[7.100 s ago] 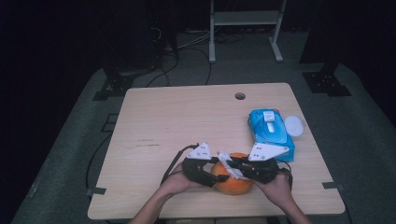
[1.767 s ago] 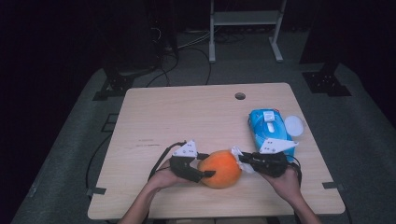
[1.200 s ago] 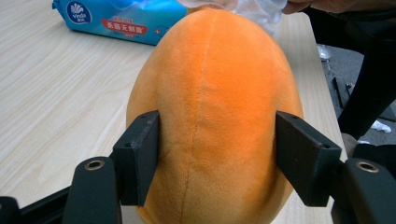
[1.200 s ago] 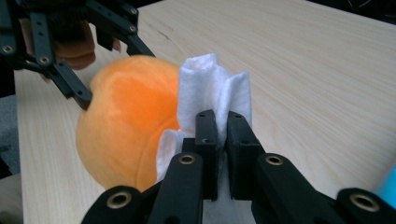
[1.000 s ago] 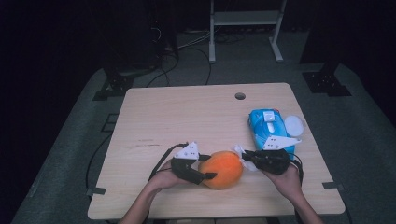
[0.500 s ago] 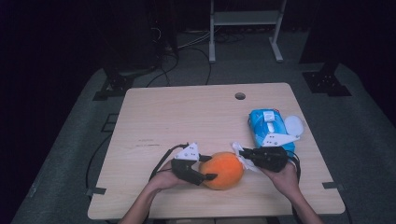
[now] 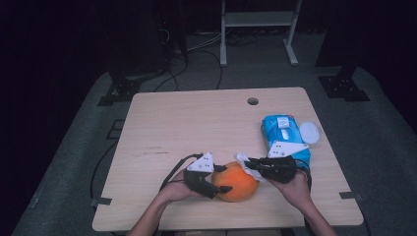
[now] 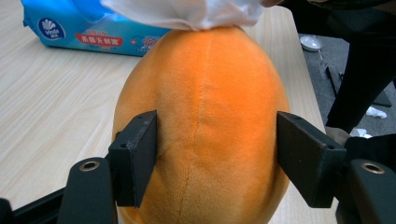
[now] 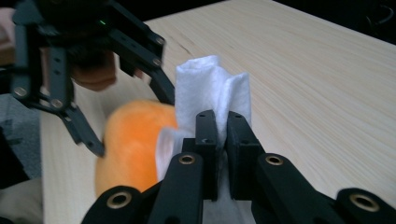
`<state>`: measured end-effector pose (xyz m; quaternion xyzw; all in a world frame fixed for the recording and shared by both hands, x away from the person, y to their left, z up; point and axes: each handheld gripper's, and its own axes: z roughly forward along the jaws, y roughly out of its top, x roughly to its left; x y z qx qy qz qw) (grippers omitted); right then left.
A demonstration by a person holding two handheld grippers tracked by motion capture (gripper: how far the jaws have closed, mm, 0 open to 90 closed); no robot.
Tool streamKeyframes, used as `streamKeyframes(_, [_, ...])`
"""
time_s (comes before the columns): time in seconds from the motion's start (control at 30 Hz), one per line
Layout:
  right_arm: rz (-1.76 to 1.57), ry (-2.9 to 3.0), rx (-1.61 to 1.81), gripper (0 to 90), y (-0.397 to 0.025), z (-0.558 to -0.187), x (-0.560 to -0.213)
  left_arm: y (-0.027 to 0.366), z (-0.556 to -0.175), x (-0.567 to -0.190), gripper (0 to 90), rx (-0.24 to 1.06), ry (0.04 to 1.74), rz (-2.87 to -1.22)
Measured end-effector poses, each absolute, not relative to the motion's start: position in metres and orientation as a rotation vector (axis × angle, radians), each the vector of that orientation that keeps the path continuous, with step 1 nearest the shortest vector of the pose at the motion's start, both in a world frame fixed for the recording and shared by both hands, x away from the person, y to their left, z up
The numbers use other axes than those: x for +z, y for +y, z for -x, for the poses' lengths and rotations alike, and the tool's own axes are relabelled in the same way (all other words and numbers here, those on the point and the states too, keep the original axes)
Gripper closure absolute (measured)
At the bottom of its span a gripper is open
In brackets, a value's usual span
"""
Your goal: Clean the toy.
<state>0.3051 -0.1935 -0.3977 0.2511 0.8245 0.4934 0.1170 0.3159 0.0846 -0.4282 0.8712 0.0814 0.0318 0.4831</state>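
Table: light wood, blue wipes pack at right side, white lid-like disc beside it

Orange plush toy: near front edge, between both hands, same spot as half second ago

Left gripper: jaws set against toy's two flanks, clamping it as before

Right gripper: jaws pinched tight on folded white wipe; has slid slightly left since a second ago, wipe now touching toy's end

Judgement: wiping of toy just starting, left steadies, right rubs
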Motion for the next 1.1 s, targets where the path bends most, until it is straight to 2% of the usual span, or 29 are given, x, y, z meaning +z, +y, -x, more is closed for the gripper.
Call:
streamKeyframes(0.2, [-0.842, 2.391, 1.445, 83.8, -0.221, -0.303, -0.411, 0.082, -0.317, -0.428, 31.6, 0.069, 0.206, -2.106])
streamKeyframes(0.33, [-0.832, 2.385, 1.444, 83.8, -0.221, -0.298, -0.410, 0.078, -0.315, -0.426, 30.6, 0.082, 0.198, -2.120])
streamKeyframes(0.57, [-0.696, 2.409, 1.521, 83.7, -0.189, -0.288, -0.400, 0.079, -0.321, -0.427, 30.3, 0.087, 0.299, -2.104])
streamKeyframes(0.73, [-0.650, 2.424, 1.477, 83.7, -0.182, -0.286, -0.399, 0.087, -0.328, -0.428, 30.5, 0.056, 0.351, -2.087])
streamKeyframes(0.93, [-0.750, 2.395, 1.424, 83.8, -0.210, -0.292, -0.407, 0.090, -0.331, -0.429, 29.9, 0.032, 0.383, -2.066])
streamKeyframes(1.1, [-0.830, 2.375, 1.443, 83.7, -0.224, -0.299, -0.411, 0.078, -0.321, -0.426, 28.5, 0.053, 0.296, -2.098])
